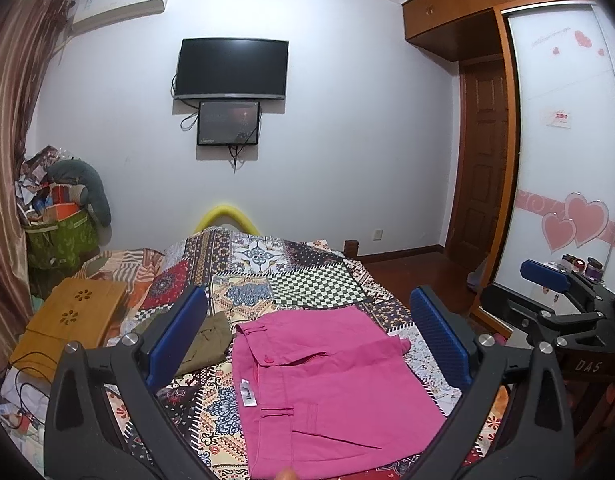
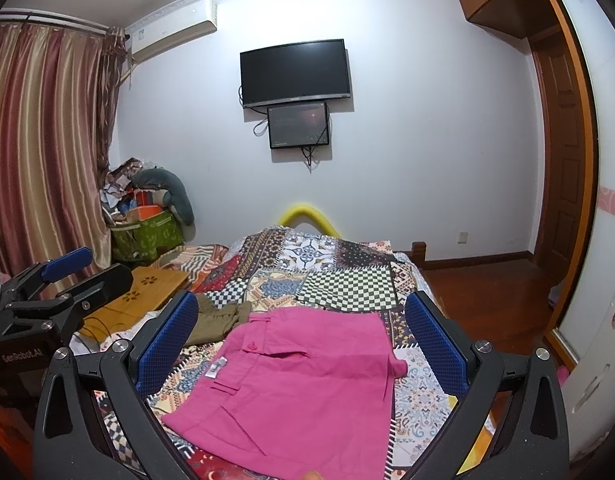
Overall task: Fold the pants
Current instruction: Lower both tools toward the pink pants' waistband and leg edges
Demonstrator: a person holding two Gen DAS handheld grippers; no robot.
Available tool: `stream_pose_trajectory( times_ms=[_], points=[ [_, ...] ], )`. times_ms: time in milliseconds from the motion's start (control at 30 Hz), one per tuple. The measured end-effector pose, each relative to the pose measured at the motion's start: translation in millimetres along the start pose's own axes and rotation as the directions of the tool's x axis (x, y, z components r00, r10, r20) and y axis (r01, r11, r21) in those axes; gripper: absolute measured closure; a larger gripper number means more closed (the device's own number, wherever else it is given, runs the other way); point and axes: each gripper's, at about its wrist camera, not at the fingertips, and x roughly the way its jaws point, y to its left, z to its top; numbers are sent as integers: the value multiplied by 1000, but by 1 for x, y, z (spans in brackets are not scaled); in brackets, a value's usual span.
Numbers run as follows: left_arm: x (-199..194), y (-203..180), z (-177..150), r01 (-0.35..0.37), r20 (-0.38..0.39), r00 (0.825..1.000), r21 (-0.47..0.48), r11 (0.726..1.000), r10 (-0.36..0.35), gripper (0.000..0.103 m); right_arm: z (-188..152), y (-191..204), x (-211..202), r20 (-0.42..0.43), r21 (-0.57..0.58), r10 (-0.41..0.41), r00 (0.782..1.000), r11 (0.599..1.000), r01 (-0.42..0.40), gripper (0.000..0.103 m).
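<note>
Pink cotton pants (image 1: 327, 384) lie flat on the patchwork bedspread (image 1: 319, 280), at the centre of both wrist views, already doubled into a compact rectangle: the waistband, its button and a white label face up, and one corner of a lower layer pokes out at about 3 o'clock. I judge the folding nearly or fully done; at most a last squaring of that stray corner or one more fold in half remains.

My left gripper (image 1: 311, 340) hovers above the pants with its blue pads spread wide, holding nothing. My right gripper (image 2: 303, 344) hangs the same way, fingers wide apart and empty, the pants showing between them. Each gripper also appears at the edge of the other's view, raised off the bed. A fingertip shows at 6 o'clock in both views, touching or just above the near hem; I cannot tell which.

At 10 o'clock from the pants sits a crumpled olive garment (image 1: 205, 340), close beside them but apart, possibly the next item. Further to 9 o'clock a bamboo lap tray (image 1: 75, 320) rests on the bed with a cable over it.

Beyond the bed, at 12 o'clock, a wall-mounted television (image 1: 231, 68) hangs over a smaller screen (image 1: 228, 123). Striped curtains (image 2: 43, 140) fall at 9 o'clock beside an air conditioner (image 2: 175, 28), and a green bag (image 2: 147, 236) overflows with clutter below. A wooden wardrobe (image 1: 467, 8) and door fill 2 o'clock.
</note>
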Motion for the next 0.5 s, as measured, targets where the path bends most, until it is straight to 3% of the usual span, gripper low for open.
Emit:
stream_pose_trajectory(
  times_ms=[167, 300, 500],
  points=[
    [29, 8, -9, -46, -52, 998, 4, 999, 46, 1, -16, -13, 25, -66, -8, -41, 997, 999, 41, 0],
    [57, 19, -19, -45, -125, 991, -21, 999, 42, 1, -31, -29, 42, -122, -12, -76, 990, 997, 75, 0],
    [108, 39, -38, -97, -235, 968, -29, 995, 87, 1, -50, -58, 67, -225, 11, -134, 965, 990, 140, 0]
  ],
)
